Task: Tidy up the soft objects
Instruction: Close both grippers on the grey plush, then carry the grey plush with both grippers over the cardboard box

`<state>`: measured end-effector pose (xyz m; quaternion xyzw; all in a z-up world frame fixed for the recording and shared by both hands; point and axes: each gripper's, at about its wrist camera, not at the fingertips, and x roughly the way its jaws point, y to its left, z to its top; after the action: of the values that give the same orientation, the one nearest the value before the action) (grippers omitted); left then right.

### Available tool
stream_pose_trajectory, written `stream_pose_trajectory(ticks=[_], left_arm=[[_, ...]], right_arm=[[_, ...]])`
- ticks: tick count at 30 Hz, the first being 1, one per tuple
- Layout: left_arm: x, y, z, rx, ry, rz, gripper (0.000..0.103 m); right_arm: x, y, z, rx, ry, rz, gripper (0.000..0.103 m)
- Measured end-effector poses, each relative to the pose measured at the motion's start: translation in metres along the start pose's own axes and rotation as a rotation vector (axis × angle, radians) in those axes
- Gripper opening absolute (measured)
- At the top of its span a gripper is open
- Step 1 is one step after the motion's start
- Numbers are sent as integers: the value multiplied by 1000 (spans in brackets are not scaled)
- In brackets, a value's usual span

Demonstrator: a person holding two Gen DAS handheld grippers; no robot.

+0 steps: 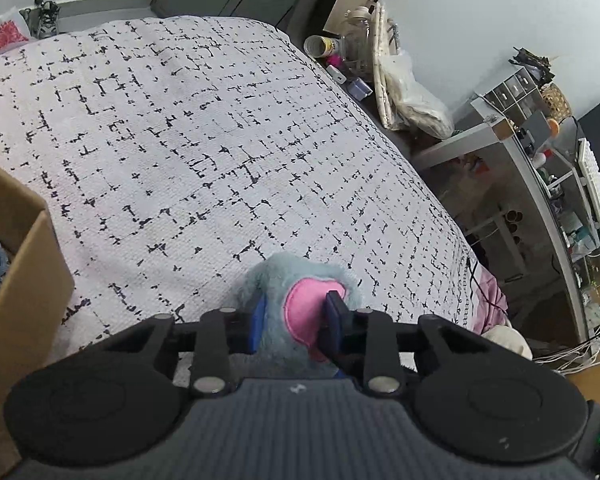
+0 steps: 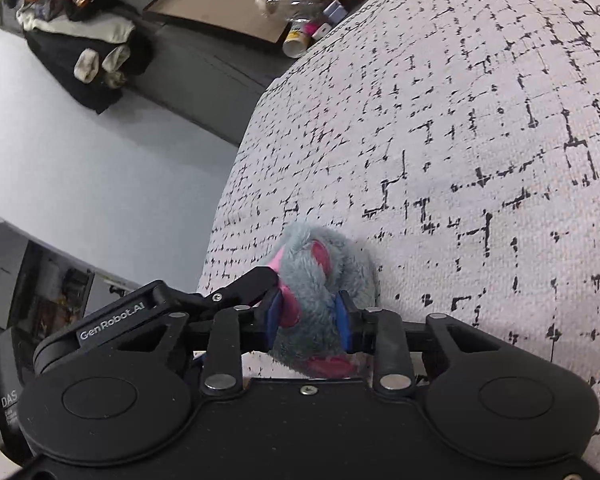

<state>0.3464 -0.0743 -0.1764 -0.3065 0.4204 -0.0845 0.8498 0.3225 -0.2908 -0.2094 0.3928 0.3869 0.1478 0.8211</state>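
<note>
I've got the plush toy (image 1: 300, 312) pinched from both sides: left gripper (image 1: 296, 320) clamped on a pink-lined ear, right gripper (image 2: 310, 316) squeezing the grey fur. The toy sits on the bed (image 1: 220, 140), near its edge, not lifted yet as far as I can tell. My read: grasp done, carry and drop still left. The cardboard box (image 1: 24, 280) at my left looks like the target (something blue already inside, can't identify it). Count: one plush toy, one box, two grippers, both closed on the toy. No other loose soft items on the bedspread in view.
</note>
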Motion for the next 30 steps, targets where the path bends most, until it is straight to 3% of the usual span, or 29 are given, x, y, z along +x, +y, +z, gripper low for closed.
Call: stream_pose_trajectory(ticks=[5,30], left_arm=[[-11,-3,3,-6,-17,1,29],[-91,-11,13,31,-114,24,29]], right_arm=[[-9,9,-1,-33,-8,15,23],[-34,72,-14,-189,-12,120,22]])
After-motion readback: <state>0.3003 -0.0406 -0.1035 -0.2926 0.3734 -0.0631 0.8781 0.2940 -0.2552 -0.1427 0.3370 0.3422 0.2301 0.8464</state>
